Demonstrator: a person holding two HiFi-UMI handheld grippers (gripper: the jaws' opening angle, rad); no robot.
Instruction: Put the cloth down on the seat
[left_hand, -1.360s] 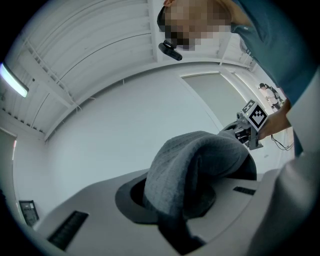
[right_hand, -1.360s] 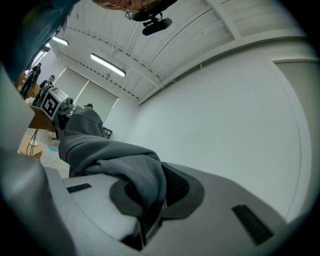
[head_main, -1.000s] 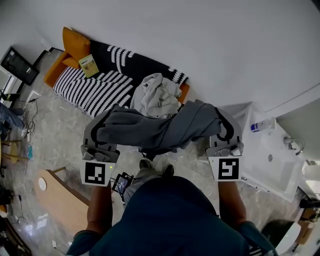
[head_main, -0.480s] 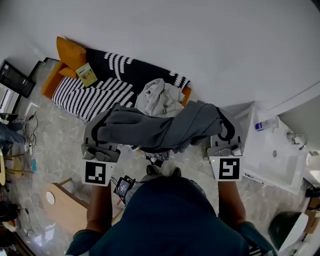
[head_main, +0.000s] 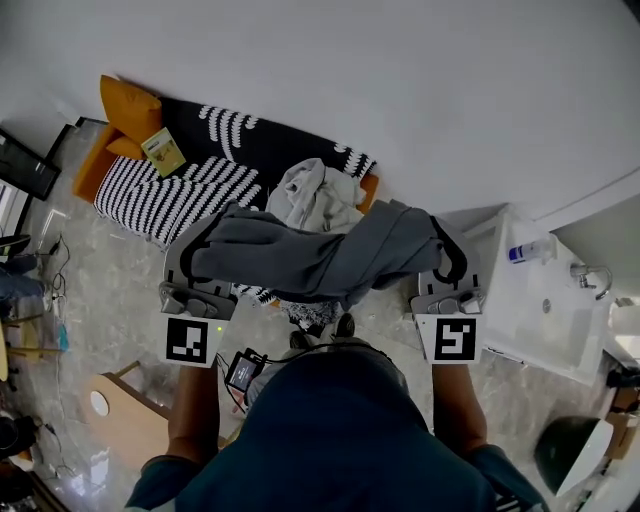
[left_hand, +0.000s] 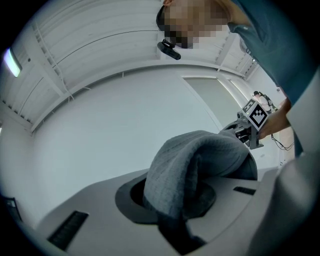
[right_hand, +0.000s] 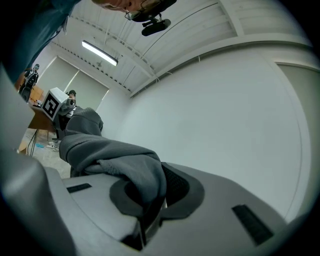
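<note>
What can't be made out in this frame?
- Head view: the grey cloth hides part of the striped seat.
- Left gripper view: bunched cloth covers the left claw where it pinches.
- Right gripper view: the same at the right claw.
- Head view: the print on the booklet is too small to read.

Overhead, two close-ups; common cloth (head_main: 310, 255)
</note>
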